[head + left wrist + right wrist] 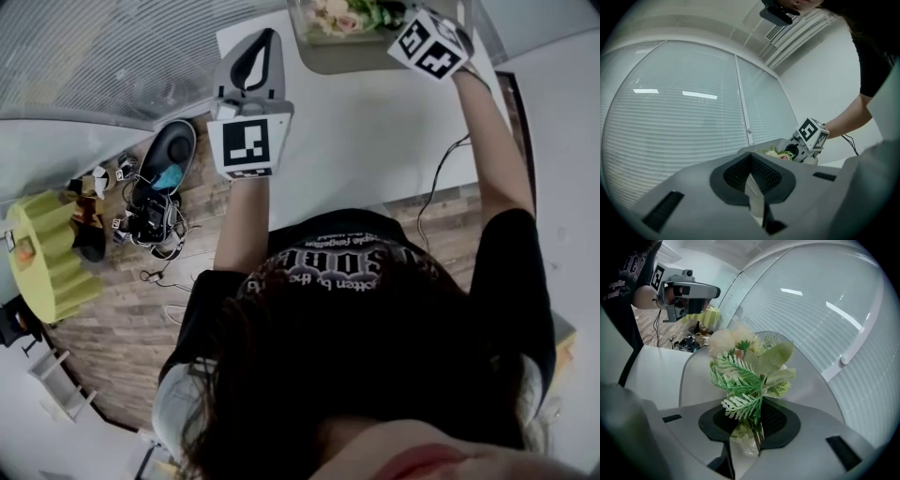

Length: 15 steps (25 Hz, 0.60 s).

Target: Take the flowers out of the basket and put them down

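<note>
Right gripper view shows the right gripper (752, 427) clamped on the stems of the flowers (750, 366), a bunch of pale blooms and green fern leaves rising from its jaws. Head view places them above the white table's (375, 131) far part. Left gripper (752, 180) is closed, holding nothing.

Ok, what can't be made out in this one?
- Basket: not surely in any view; the head view's top edge cuts off the area around the flowers.
- Stem ends: right gripper view, buried between the fingers.
- Floor clutter: head view, too small.
- Table's near side: head view, under the person's head.
</note>
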### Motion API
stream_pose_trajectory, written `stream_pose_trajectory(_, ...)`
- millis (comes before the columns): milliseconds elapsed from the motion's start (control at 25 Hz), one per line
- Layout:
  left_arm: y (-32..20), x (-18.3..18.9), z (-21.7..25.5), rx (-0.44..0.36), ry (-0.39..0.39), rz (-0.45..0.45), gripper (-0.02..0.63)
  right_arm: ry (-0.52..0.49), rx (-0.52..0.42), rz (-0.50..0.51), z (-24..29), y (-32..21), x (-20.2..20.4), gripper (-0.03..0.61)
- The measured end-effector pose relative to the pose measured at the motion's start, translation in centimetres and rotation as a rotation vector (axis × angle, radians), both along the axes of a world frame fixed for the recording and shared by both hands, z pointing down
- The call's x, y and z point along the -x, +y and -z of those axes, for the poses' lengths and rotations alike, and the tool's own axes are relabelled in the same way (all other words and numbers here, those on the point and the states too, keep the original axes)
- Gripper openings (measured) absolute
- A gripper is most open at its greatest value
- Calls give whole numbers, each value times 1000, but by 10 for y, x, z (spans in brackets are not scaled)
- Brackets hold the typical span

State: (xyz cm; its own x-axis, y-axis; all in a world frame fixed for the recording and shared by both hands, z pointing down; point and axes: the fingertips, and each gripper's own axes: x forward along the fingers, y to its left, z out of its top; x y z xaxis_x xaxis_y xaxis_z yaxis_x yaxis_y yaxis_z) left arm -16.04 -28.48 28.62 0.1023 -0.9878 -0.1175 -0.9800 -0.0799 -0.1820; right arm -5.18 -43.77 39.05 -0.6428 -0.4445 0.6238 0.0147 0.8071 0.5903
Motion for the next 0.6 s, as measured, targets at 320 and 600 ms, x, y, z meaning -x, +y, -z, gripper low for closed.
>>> stream_pose_trajectory(320,26,-12,-3,-23,-18,-64,2,-65,-37,-61,23,47,-25,124)
stream_pose_trajectory(600,39,-19,-4,-17,-27,-106,2,-75,-64,-79,34,72,-32,124)
